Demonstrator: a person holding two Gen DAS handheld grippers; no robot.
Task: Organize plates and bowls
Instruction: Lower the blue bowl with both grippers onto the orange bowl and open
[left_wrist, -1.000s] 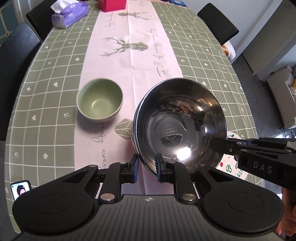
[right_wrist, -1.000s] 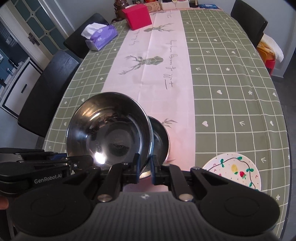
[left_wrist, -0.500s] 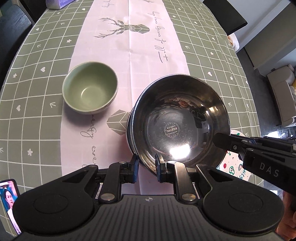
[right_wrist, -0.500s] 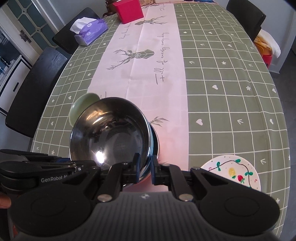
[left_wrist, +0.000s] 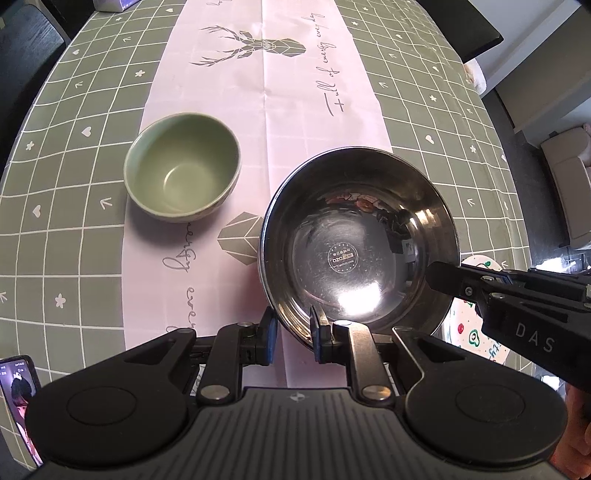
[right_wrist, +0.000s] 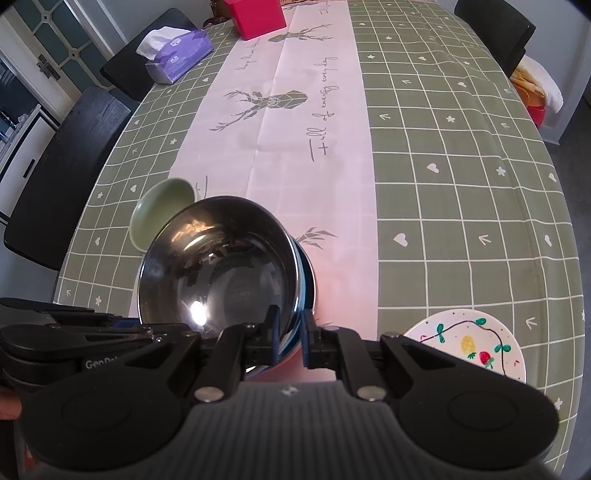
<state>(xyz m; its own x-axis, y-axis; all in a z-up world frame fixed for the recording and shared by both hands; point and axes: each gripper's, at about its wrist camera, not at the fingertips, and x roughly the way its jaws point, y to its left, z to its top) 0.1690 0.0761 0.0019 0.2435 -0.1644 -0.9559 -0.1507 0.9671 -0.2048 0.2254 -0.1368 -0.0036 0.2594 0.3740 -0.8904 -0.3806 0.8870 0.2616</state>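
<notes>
A large steel bowl (left_wrist: 354, 251) (right_wrist: 221, 266) is gripped by its rim from two sides. My left gripper (left_wrist: 293, 332) is shut on the near rim, and it shows at the left edge of the right wrist view (right_wrist: 110, 332). My right gripper (right_wrist: 290, 332) is shut on the rim at the opposite side; its tip (left_wrist: 443, 277) reaches in from the right. The bowl sits tilted in a second steel bowl (right_wrist: 306, 273), of which only the right edge shows. A green ceramic bowl (left_wrist: 183, 177) (right_wrist: 162, 210) stands to the left on the pink runner.
A painted white plate (right_wrist: 469, 343) (left_wrist: 467, 325) lies at the table's near right edge. A purple tissue box (right_wrist: 177, 55) and a red box (right_wrist: 258, 14) stand at the far end. Black chairs (right_wrist: 55, 177) line the left side. A phone (left_wrist: 18, 398) lies near left.
Both grippers have come down with the steel bowl, which has shifted over the second steel bowl and now covers most of it. The green bowl has come into the right wrist view.
</notes>
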